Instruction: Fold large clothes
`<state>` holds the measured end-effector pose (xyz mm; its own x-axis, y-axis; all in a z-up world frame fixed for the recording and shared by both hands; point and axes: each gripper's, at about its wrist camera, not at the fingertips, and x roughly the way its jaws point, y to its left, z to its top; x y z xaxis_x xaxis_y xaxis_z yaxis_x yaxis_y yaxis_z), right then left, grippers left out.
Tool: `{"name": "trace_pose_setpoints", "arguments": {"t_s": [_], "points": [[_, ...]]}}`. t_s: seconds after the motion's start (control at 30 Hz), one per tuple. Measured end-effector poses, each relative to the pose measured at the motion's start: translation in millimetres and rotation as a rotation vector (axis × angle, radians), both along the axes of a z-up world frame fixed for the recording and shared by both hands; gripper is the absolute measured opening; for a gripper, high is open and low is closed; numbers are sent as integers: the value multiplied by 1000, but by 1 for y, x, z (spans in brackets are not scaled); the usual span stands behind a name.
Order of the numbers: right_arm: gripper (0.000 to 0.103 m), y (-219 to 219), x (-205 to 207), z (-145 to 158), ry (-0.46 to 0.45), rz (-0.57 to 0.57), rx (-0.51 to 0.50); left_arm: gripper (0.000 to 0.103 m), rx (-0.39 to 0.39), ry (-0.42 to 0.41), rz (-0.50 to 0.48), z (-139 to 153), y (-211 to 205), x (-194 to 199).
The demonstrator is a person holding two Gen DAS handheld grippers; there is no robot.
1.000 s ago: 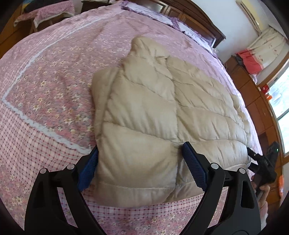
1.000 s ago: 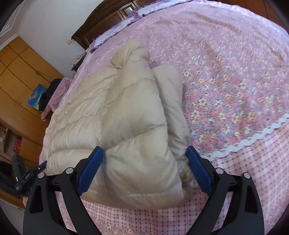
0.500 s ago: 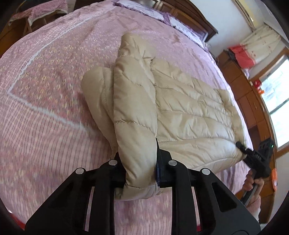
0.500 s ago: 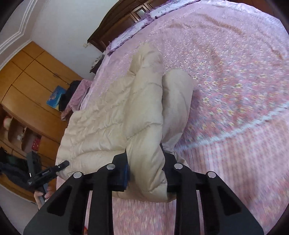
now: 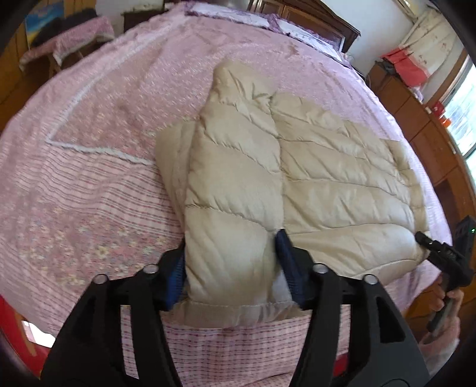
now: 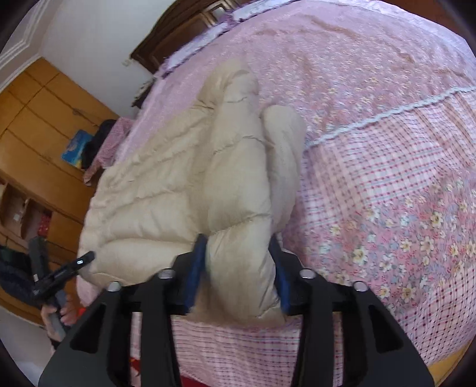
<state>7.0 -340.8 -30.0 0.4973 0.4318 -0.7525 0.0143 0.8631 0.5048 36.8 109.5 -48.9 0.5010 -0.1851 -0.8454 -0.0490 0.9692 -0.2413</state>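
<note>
A beige quilted down jacket (image 5: 312, 178) lies on the pink floral bed (image 5: 104, 125), near its front edge. My left gripper (image 5: 232, 268) straddles the jacket's near left corner; its blue pads (image 5: 285, 253) press the bunched hem from both sides. My right gripper (image 6: 238, 268) holds the near right corner (image 6: 241, 256) the same way, the padding squeezed between its blue pads (image 6: 197, 262). The jacket (image 6: 166, 184) shows in the right wrist view too. Each gripper appears in the other's view, the right (image 5: 440, 256) and the left (image 6: 65, 268).
Wooden headboard and pillows (image 5: 297, 26) lie at the far end of the bed. Wooden wardrobes (image 6: 38, 143) stand on the left side, a cabinet and window (image 5: 431, 125) on the right. A covered stool (image 5: 68, 44) stands beside the bed.
One second ago both grippers were wide open around the hem. They closed tight on the corners half a second ago. Now the jaws sit somewhat wider, still pressing the fabric.
</note>
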Motion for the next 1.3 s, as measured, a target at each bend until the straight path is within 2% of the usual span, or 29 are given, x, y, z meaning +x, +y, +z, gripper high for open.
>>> {"name": "trace_pose_setpoints", "arguments": {"t_s": [0.03,0.1,0.23,0.43,0.53,0.63,0.93,1.03,1.3], "points": [[70,0,-1,0,0,-23,-42,61,7,-9,6,2,2,-2],[73,0,-5,1,-7,-28,-77,63,10,-21,15,6,4,-8],[80,-4,-6,-1,0,-49,-72,66,50,-50,28,20,10,-22],[82,-14,-9,-1,-1,-68,-74,68,67,-109,-12,48,1,-31],[84,-15,-13,8,-24,-79,-83,68,80,-125,-59,58,-13,-22],[85,-22,-18,14,-42,-99,-78,68,56,-128,-112,63,-30,-8],[87,-16,-14,12,-30,-56,-101,68,44,-73,-237,41,-89,27],[88,-15,-7,8,-28,-50,-96,68,65,-42,-267,31,-106,36],[89,-1,17,-18,41,30,37,69,112,13,-277,11,-119,50]]}}
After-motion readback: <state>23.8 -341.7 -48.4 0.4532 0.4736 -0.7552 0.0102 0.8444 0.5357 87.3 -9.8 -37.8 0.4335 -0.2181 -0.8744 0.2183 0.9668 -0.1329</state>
